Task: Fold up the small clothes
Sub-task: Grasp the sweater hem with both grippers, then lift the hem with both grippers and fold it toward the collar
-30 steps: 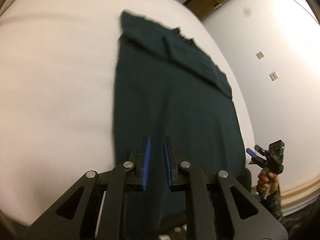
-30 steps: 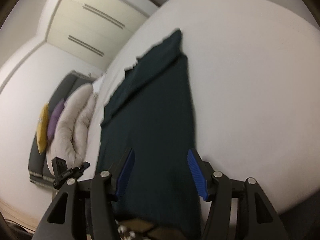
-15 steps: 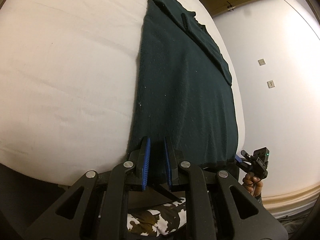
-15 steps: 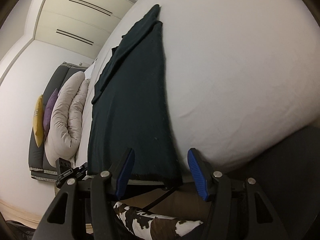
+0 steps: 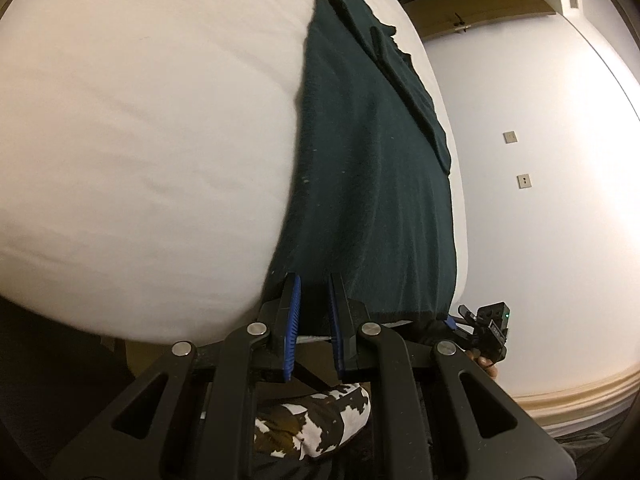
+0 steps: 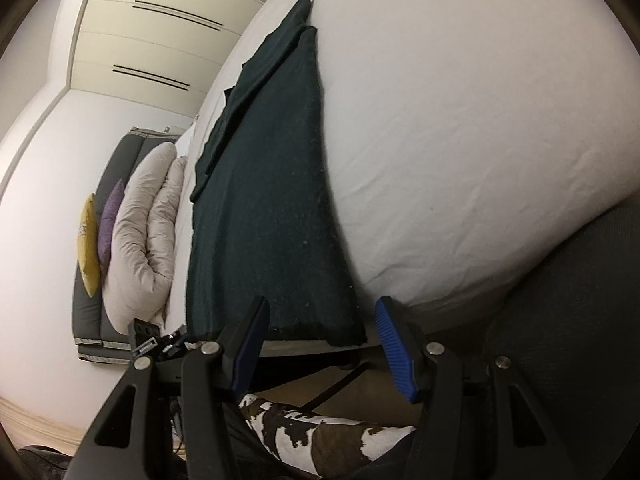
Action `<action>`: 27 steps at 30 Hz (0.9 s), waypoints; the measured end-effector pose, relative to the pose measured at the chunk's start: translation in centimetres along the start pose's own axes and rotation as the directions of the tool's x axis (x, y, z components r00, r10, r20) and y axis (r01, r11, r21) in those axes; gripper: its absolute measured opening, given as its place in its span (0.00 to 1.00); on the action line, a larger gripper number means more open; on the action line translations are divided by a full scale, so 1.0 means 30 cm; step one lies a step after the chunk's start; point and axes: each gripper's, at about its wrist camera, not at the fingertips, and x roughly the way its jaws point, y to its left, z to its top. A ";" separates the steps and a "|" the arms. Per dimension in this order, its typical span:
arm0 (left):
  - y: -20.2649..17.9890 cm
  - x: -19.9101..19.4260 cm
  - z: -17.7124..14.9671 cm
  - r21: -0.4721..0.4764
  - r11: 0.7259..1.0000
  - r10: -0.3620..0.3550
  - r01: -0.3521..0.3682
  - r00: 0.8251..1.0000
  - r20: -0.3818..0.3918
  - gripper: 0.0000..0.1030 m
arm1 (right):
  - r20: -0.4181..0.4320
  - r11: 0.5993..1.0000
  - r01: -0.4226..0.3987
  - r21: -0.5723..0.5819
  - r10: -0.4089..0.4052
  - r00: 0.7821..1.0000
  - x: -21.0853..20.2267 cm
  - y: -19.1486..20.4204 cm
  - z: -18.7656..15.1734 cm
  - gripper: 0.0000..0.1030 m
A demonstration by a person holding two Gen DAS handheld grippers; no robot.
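Note:
A dark green garment [image 5: 372,184] lies flat and long on the white bed [image 5: 140,140], its hem hanging over the near edge; it also shows in the right wrist view [image 6: 264,208]. My left gripper [image 5: 313,280] sits at the hem near the garment's left corner, jaws narrowly apart with cloth seen between the blue pads; a grip cannot be told. My right gripper [image 6: 322,304] is wide open, straddling the hem near the right corner, not touching it. The right gripper shows in the left wrist view [image 5: 486,322].
The bed's near edge drops to a dark frame. A leg in cow-print cloth [image 6: 320,436] is below both grippers. Rolled duvet and pillows [image 6: 140,232] lie at the bed's left end. A wall with sockets [image 5: 520,160] is on the right.
Both grippers dropped and pulled back from above the garment to the bed's near edge, now level with the hem. Jaw openings look unchanged.

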 end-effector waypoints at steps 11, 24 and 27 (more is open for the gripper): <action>0.064 -0.078 -0.022 -0.065 0.997 -0.046 0.050 0.997 0.062 0.15 | -0.008 0.998 -0.048 0.044 0.048 0.999 0.018 -0.017 0.006 0.57; 0.103 -0.120 -0.022 -0.087 0.983 -0.154 0.161 0.985 0.081 0.66 | -0.009 0.995 -0.080 0.054 0.081 0.997 0.017 -0.018 0.022 0.60; 0.081 -0.089 -0.017 -0.083 0.985 -0.150 0.154 0.988 0.046 0.45 | -0.011 0.995 -0.080 0.054 0.080 0.997 0.019 -0.017 0.027 0.60</action>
